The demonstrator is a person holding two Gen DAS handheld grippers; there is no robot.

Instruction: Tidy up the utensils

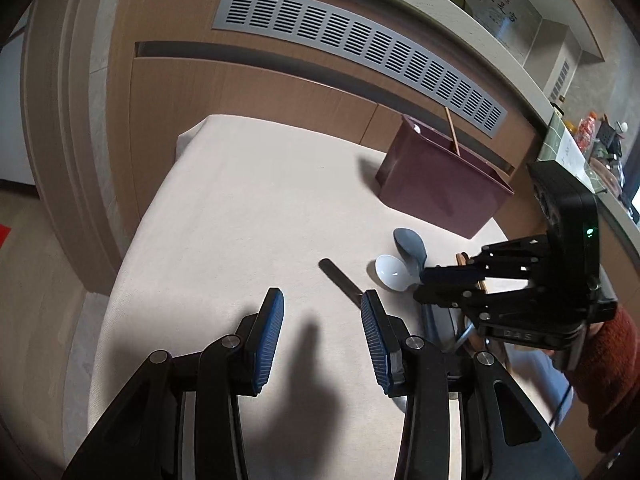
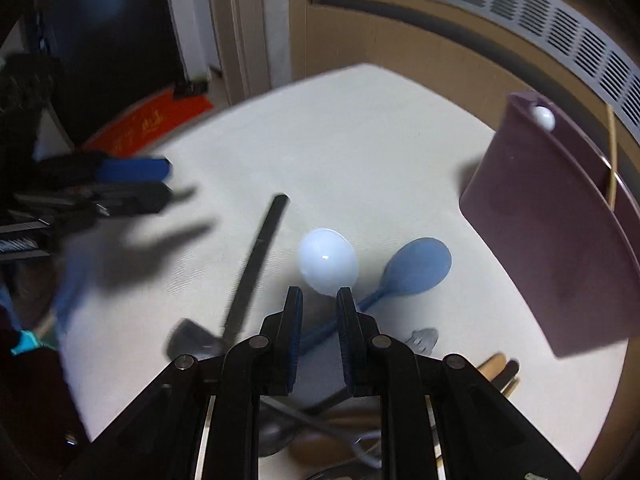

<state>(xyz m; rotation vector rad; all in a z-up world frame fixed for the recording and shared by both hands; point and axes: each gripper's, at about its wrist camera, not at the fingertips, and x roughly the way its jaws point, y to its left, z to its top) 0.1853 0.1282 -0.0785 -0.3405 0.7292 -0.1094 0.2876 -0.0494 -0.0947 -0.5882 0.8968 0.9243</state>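
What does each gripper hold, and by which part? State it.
Nothing is held. Left gripper is open over bare cloth; right gripper is open above the white spoon, not gripping it.

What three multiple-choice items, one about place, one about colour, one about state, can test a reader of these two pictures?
1. Where does the white spoon lie?
A. inside the bin
B. on the table beside the blue spoon
C. on the floor

2. What colour is the bin?
A. dark maroon
B. green
C. yellow

3. How does the left hand-held gripper stand?
A. shut on a fork
B. shut on nothing
C. open and empty

Key: 1 B, its bowl rests on the cloth beside the blue one; 2 A, its walls are maroon; 3 C, only cloth shows between its fingers.
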